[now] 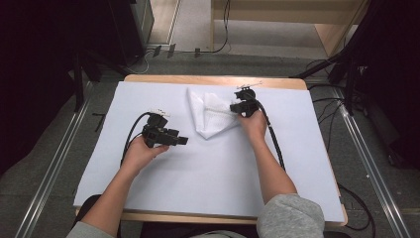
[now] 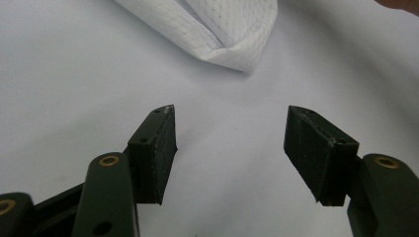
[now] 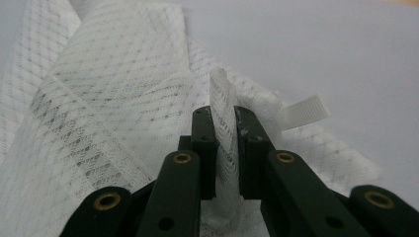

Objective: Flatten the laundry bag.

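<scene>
A white mesh cloth [image 1: 208,111] lies folded on the white table cover, near the far middle. My right gripper [image 1: 236,107] is at the cloth's right edge, shut on a raised fold of the mesh cloth [image 3: 94,113], which stands up between the jaws at the right gripper [image 3: 225,118]. A small white ribbed tag [image 3: 306,109] sticks out beside that fold. My left gripper [image 1: 182,141] hovers left of the cloth's near corner, open and empty. In the left gripper view the left gripper [image 2: 231,126] has its jaws wide apart, with the cloth's folded corner [image 2: 227,52] ahead of them.
The white cover [image 1: 213,168] spreads over most of a wooden table [image 1: 208,79]. Black cables [image 1: 275,144] trail from both grippers along the forearms. Metal rails and dark stands flank the table on the floor.
</scene>
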Demonstrator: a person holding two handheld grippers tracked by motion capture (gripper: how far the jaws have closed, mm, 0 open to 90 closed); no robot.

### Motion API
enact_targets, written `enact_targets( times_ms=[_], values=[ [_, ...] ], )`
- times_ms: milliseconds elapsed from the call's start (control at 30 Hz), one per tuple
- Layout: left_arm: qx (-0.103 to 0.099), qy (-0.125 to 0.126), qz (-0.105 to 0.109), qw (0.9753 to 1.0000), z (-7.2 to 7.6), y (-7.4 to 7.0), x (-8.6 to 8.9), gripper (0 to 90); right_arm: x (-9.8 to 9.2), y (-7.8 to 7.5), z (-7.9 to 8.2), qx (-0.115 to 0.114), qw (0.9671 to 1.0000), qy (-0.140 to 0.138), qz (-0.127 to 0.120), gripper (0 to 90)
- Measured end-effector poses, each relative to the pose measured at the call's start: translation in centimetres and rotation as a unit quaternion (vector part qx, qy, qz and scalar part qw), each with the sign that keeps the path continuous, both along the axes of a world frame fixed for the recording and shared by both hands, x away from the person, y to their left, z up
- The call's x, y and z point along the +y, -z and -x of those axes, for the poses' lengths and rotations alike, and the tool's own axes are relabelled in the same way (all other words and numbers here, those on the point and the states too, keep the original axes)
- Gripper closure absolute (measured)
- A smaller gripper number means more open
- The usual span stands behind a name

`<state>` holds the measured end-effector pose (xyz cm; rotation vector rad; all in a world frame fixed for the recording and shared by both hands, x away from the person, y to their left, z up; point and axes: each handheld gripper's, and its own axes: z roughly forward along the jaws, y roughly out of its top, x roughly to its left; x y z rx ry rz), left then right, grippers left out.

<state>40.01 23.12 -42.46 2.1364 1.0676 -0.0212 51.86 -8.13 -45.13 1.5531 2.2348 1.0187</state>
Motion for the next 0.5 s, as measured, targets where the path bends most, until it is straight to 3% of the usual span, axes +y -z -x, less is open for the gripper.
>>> enact_targets(
  times_ms=[267, 500],
  values=[
    [0.001, -0.004, 0.002, 1.0, 0.0, -0.1, 0.3, 38.0, -0.6, -2.6, 1.0, -0.027, 0.9992, -0.017, -0.024, 83.0],
    [0.004, -0.016, 0.008, 0.9998, -0.1, -0.2, 0.8, 38.5, 0.0, -5.1, 3.3, -0.041, 0.9968, -0.061, -0.032, 82.5]
  ],
)
